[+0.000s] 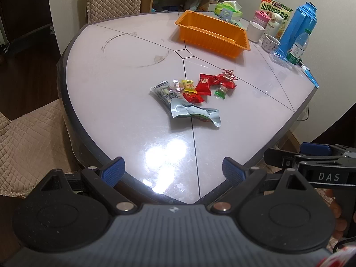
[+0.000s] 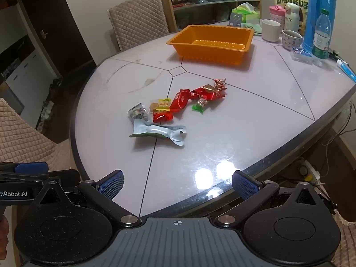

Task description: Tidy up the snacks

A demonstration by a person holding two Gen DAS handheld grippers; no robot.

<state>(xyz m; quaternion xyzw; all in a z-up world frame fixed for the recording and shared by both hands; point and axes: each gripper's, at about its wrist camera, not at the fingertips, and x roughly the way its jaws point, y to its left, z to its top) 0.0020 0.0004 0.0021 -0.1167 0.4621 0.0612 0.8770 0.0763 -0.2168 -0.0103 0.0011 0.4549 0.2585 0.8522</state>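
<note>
A pile of snack packets lies in the middle of the table: a silver pouch (image 1: 195,114) (image 2: 159,132) nearest me, a dark patterned packet (image 1: 162,92) (image 2: 138,112), a yellow packet (image 1: 188,85) (image 2: 160,105), red packets (image 1: 204,85) (image 2: 180,102) and a small green candy (image 1: 220,93) (image 2: 198,107). An empty orange tray (image 1: 213,33) (image 2: 211,43) stands beyond them. My left gripper (image 1: 173,170) is open and empty over the near table edge. My right gripper (image 2: 178,183) is open and empty, also at the near edge.
The table (image 1: 111,84) (image 2: 255,115) is grey with dark seams. At the back right stand cups (image 2: 270,30), a blue thermos (image 2: 316,13), a water bottle (image 2: 321,36), a snack box (image 1: 276,11) and tissues (image 2: 245,13). Padded chairs (image 2: 138,22) stand at the left and far side.
</note>
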